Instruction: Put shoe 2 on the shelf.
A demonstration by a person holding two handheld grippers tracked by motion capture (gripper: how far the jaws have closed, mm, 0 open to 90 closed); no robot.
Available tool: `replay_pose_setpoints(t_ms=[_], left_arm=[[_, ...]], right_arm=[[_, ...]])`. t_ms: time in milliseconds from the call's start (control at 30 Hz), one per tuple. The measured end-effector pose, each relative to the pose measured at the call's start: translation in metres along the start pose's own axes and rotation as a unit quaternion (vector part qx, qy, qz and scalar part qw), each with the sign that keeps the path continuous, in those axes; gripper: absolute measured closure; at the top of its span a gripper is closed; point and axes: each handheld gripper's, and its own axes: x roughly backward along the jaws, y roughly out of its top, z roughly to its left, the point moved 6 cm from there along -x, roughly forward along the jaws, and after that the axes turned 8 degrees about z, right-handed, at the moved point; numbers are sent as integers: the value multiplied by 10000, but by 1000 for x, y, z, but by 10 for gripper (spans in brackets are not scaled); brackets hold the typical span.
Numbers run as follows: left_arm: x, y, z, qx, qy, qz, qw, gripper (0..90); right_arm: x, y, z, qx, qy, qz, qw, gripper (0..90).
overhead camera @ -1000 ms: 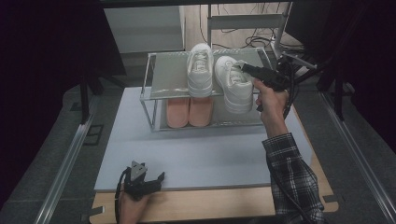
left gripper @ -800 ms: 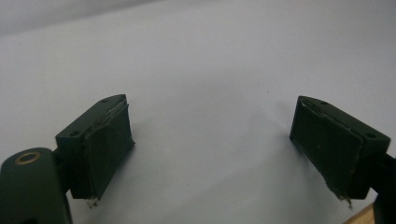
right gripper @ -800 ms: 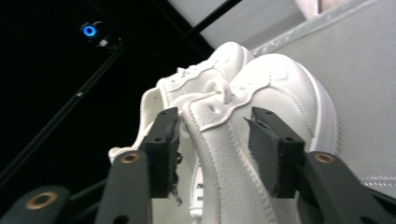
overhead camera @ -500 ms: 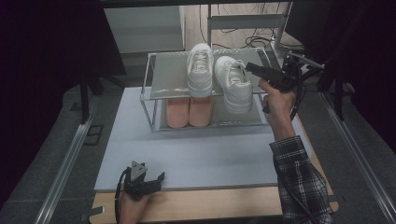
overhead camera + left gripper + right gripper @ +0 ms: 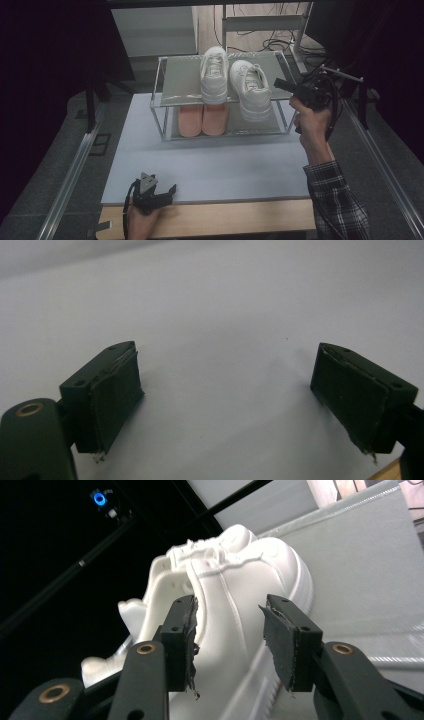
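white shoe (image 5: 251,92) is overhanging the rack (image 5: 170,80); right gripper (image 5: 280,84), fingers half-open and holding nothing after just closing a little, is risking nudging it off.

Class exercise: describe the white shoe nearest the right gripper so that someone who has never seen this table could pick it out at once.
Find the two-tier metal shoe rack at the far end of the table. Its top shelf holds two white sneakers, and below them sits a pink pair. The wanted white shoe is the right-hand one, beside the right gripper; unlike its straight neighbour, it lies askew, overhanging the shelf's front edge.
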Motion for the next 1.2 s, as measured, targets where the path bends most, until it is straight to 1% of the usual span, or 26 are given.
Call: replay_pose_setpoints(t_ms=[67,233,333,400,533,600,667,800,900,1033,1200], left_arm=[[0,0,0,-1,1,0,10000,125],[0,0,0,-1,3,-3,10000,125],[0,0,0,-2,3,-2,10000,125],[0,0,0,-2,4,-3,10000,125],[0,0,0,-2,4,-1,10000,125],[0,0,0,-1,4,-2,10000,125],[0,0,0,-1,3,-3,10000,126],[0,0,0,-1,4,-2,10000,125],[0,0,0,-1,3,-3,10000,125],[0,0,0,-1,3,-3,10000,125],[0,0,0,-2,3,-2,10000,125]], right_arm=[[3,-5,-1,49,-14,10,10000,593],[10,-19,-4,152,97,108,9998,686],[14,-29,-5,385,-35,206,9990,739],[17,-36,-6,493,-58,237,9985,785],[19,-48,-6,563,24,330,9979,887],[20,-54,-5,595,71,381,9975,892],[20,-61,-3,700,91,479,9964,893],[18,-74,6,887,181,616,9940,892],[16,-82,12,991,237,662,9926,892],[14,-87,16,1114,197,747,9908,892],[8,-91,15,1128,156,800,9903,892]])
